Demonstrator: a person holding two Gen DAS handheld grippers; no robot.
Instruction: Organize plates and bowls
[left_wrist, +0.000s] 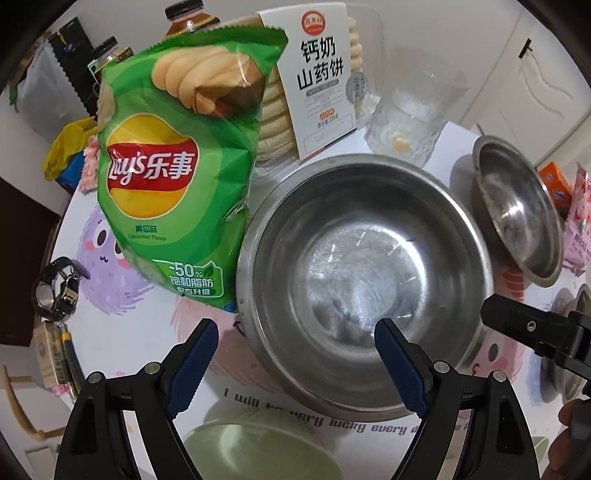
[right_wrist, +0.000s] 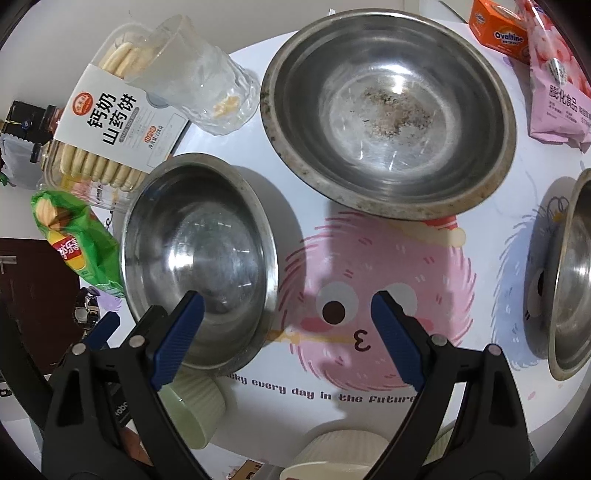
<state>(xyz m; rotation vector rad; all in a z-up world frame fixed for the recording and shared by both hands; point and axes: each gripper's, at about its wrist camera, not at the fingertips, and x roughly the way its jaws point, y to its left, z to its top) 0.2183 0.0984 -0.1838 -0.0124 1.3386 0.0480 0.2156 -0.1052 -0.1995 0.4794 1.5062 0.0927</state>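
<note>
Three steel bowls sit on the printed tablecloth (right_wrist: 369, 384), plus green ribbed bowls at the near edge. Left gripper (left_wrist: 295, 332) hangs over the deep steel bowl (left_wrist: 365, 280), jaws wide apart, nothing between the pads: the right-side pad sits above the bowl's inside, the left-side pad outside the rim over bare cloth, so the near-left rim lies between them, not gripped. Right gripper (right_wrist: 288, 306) also spread wide and empty, over the pink monster print (right_wrist: 369, 266); its left-side pad overlaps the deep bowl's near rim in view, contact cannot be told. Wide dirty steel bowl (right_wrist: 388, 110) lies toward the far edge, well apart from both tools, specks on its bottom. Third steel bowl (right_wrist: 569, 280) at the right edge, partly cut off. Green ribbed bowl (right_wrist: 192, 410) just beside the deep bowl's near rim, at the near edge; another pale ribbed bowl (right_wrist: 332, 454) at the near edge under the right gripper. Chip bag (left_wrist: 173, 162) stands touching the deep bowl's left side. Biscuit box (left_wrist: 317, 85) and glass tumbler (left_wrist: 410, 110) crowd the far side. Open room: bare cloth between the deep bowl and the third bowl.
</note>
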